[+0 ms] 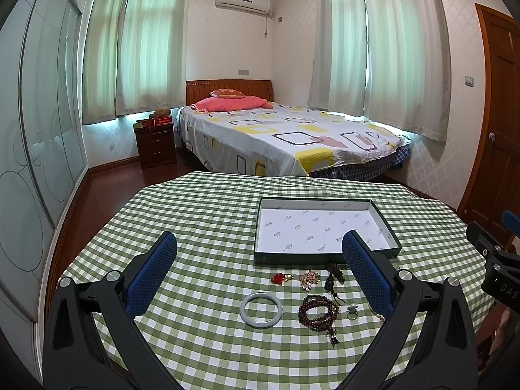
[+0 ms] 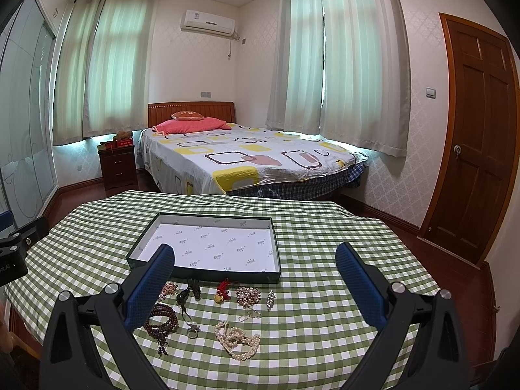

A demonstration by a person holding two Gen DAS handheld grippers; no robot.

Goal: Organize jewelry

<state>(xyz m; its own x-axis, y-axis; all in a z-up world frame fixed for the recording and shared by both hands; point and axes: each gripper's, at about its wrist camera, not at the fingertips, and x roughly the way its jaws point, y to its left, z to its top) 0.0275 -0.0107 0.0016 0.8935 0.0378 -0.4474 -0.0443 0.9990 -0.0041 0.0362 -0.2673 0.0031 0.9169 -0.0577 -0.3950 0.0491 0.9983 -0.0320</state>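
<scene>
Both the left gripper [image 1: 260, 250] and right gripper [image 2: 255, 260] hover with fingers spread wide, holding nothing. Between them on the green checked tablecloth [image 2: 325, 227] lie a pale jade bangle [image 1: 261, 309], brown wooden bead bracelet [image 1: 319, 312] and white pearl strand [image 2: 237, 339], just before the shallow dark-rimmed white-lined box [image 2: 208, 247].

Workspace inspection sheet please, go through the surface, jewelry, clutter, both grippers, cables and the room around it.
Surface: table under green-and-white checked cloth, flat, slight wrinkles.
Job's things: shallow dark-green box with white printed lining, empty. In front of it on the cloth: pale jade bangle, dark wooden bead bracelet, white pearl strand, red tasselled charm, pink crystal brooch, small silver ring.
Clutter: nothing seen.
Grippers: left gripper open, holding nothing; right gripper open, holding nothing.
Cables: nothing seen on the table.
Surroundings: bed with patterned sheet, curtained windows, closed wooden door.
</scene>
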